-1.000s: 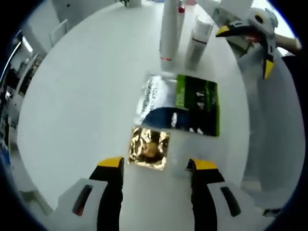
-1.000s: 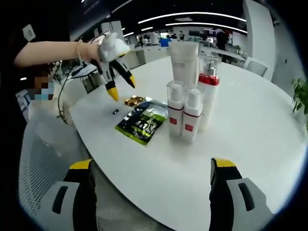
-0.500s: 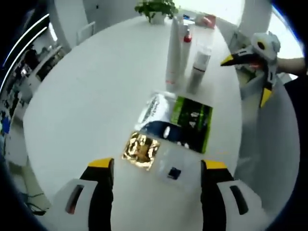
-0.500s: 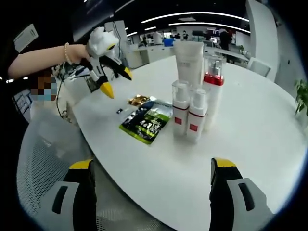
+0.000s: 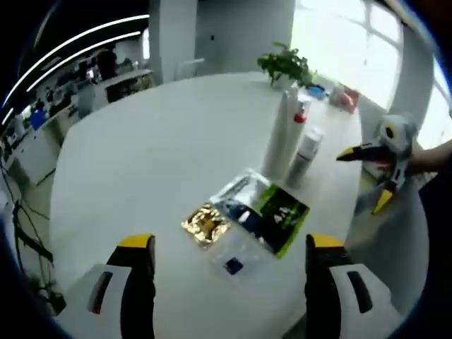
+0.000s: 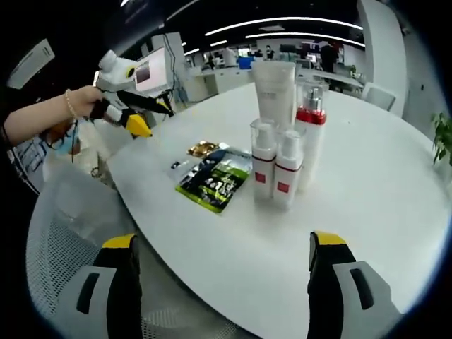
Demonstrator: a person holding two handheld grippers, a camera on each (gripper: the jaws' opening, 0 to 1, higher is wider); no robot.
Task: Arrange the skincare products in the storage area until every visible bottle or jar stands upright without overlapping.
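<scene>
The left gripper [image 6: 145, 116] has drawn back from above the sachets [image 6: 215, 176], past the table edge [image 6: 141, 187].

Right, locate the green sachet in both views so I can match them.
Left gripper view: the green sachet lies flat right of centre on the white table, above and between that view's own jaws.
Right gripper view: it lies left of centre, just left of the bottles.
Shared landmark: the gold foil packet beside it.

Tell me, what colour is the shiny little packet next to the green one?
Gold. The shiny packet shows best in the left gripper view.
</scene>
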